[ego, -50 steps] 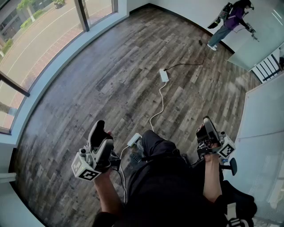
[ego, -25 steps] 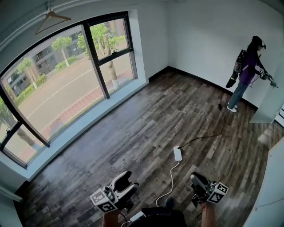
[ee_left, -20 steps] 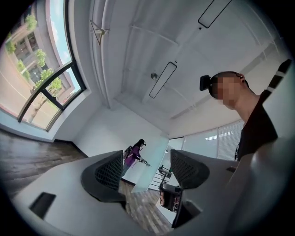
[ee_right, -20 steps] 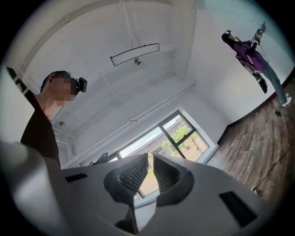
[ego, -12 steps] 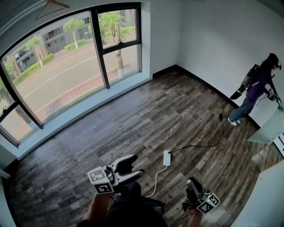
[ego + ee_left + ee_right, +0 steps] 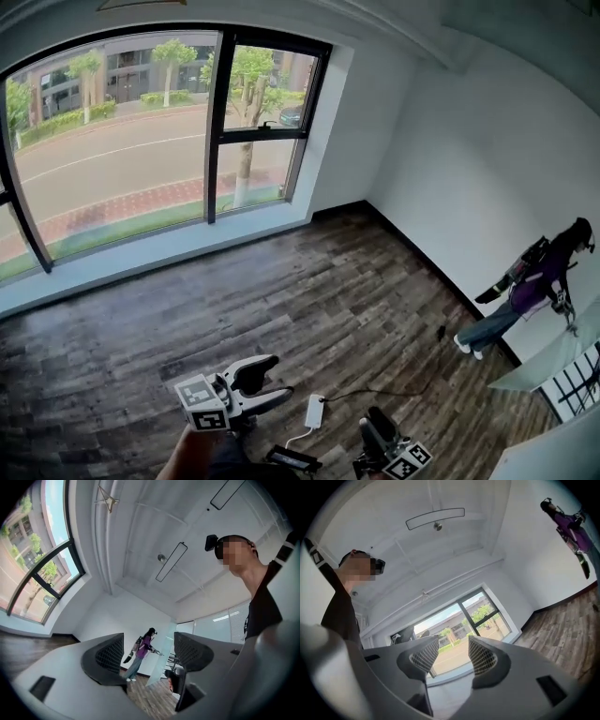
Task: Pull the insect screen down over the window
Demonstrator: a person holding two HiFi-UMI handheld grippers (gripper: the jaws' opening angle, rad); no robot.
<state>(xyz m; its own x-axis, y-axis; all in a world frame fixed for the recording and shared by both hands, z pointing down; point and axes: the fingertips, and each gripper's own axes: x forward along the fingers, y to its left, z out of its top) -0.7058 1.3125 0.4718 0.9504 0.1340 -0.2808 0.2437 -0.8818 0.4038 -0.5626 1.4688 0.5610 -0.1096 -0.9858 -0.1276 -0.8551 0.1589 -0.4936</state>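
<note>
The big dark-framed window (image 6: 141,131) fills the far wall, and no insect screen shows over its glass. Low in the head view my left gripper (image 6: 273,377) stands open with nothing between its jaws, well short of the window. In the left gripper view that gripper (image 6: 147,641) points up across the room. My right gripper (image 6: 373,422) sits at the bottom edge. Its jaws are opening and hold nothing. In the right gripper view, my right gripper (image 6: 453,641) has the window (image 6: 464,620) behind it.
Wood floor lies between me and the window. A white power strip (image 6: 314,411) with its cable lies just ahead of the grippers. At the far right, a person in purple (image 6: 539,281) stands beside a glass panel (image 6: 553,361). A clothes hanger (image 6: 107,498) hangs near the ceiling.
The head view has swung up from the floor and my lap to the window wall. Both grippers now sit lower in the frame. The person in purple shows further right.
</note>
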